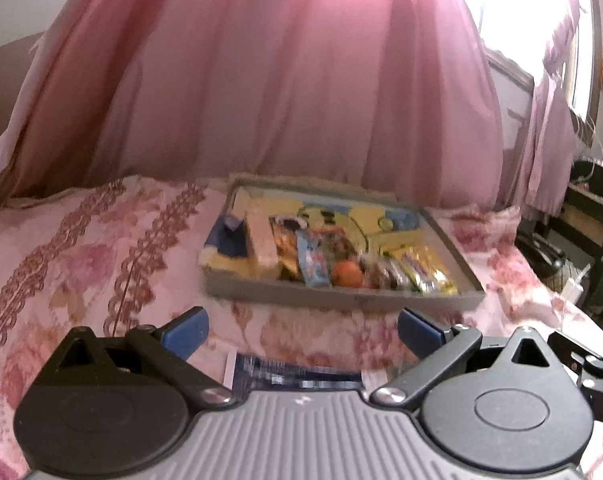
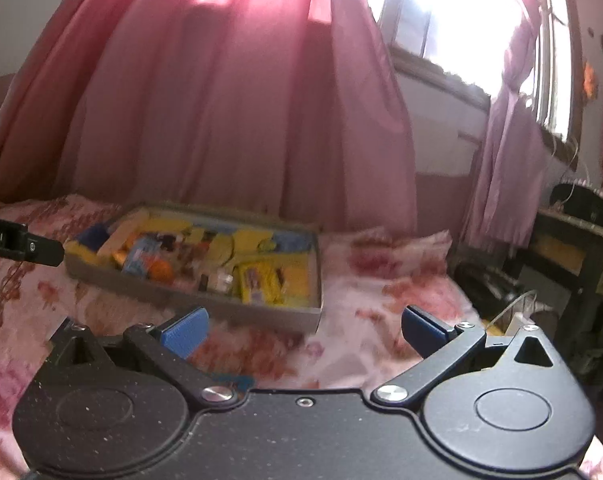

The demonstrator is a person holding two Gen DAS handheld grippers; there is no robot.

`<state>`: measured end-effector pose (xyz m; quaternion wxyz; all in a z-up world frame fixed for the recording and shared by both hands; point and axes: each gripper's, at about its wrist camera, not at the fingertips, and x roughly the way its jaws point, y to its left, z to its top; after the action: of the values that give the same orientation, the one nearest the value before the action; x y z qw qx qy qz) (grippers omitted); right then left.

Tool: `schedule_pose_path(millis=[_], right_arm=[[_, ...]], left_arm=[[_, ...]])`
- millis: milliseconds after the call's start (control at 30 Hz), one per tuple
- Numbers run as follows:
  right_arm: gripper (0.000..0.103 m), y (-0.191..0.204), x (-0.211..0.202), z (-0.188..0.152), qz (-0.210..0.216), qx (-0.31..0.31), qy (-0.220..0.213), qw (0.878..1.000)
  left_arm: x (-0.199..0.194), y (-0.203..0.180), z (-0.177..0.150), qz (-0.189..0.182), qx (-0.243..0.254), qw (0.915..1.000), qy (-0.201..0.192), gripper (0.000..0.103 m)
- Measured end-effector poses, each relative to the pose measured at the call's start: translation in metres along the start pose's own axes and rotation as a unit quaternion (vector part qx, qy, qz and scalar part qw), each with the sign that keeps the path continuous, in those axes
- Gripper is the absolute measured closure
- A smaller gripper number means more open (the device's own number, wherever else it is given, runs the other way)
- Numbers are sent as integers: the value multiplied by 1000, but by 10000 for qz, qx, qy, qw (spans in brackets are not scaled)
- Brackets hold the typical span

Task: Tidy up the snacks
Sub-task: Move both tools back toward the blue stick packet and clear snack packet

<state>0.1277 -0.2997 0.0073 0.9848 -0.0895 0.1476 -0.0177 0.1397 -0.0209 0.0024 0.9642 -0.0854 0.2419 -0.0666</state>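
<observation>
A shallow grey cardboard tray (image 1: 341, 300) sits on the pink floral bedspread, ahead of both grippers. Inside it lie several snack packets: a pale bar (image 1: 261, 240), a blue packet (image 1: 313, 260), an orange round item (image 1: 347, 274) and yellow packets (image 1: 429, 276). My left gripper (image 1: 301, 332) is open above the bedspread, short of the tray's near wall. A dark blue packet (image 1: 297, 374) lies just below it, partly hidden by the gripper body. My right gripper (image 2: 303, 334) is open too, near the same tray (image 2: 261, 312) at its right corner. Both hold nothing.
Pink curtains (image 1: 281, 80) hang right behind the bed. A dark side table (image 2: 573, 248) with cables stands to the right, past the bed's edge. The bedspread (image 1: 81, 248) stretches out to the left of the tray. The left gripper's side (image 2: 21, 246) shows at the left edge.
</observation>
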Motion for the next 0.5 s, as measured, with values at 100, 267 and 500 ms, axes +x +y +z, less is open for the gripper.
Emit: schedule_pose_path(millis=[100, 267, 500], right_arm=[[1, 4, 0, -5, 116, -62, 271, 9995], [1, 15, 4, -14, 309, -203, 803, 9961], [1, 26, 9, -23, 588, -339, 1211, 9903]], left_arm=[[-6, -3, -11, 9, 133, 9998, 173, 0], [-13, -6, -25, 68, 365, 9983, 439, 1], [-11, -4, -30, 171, 450, 9959, 766, 1]])
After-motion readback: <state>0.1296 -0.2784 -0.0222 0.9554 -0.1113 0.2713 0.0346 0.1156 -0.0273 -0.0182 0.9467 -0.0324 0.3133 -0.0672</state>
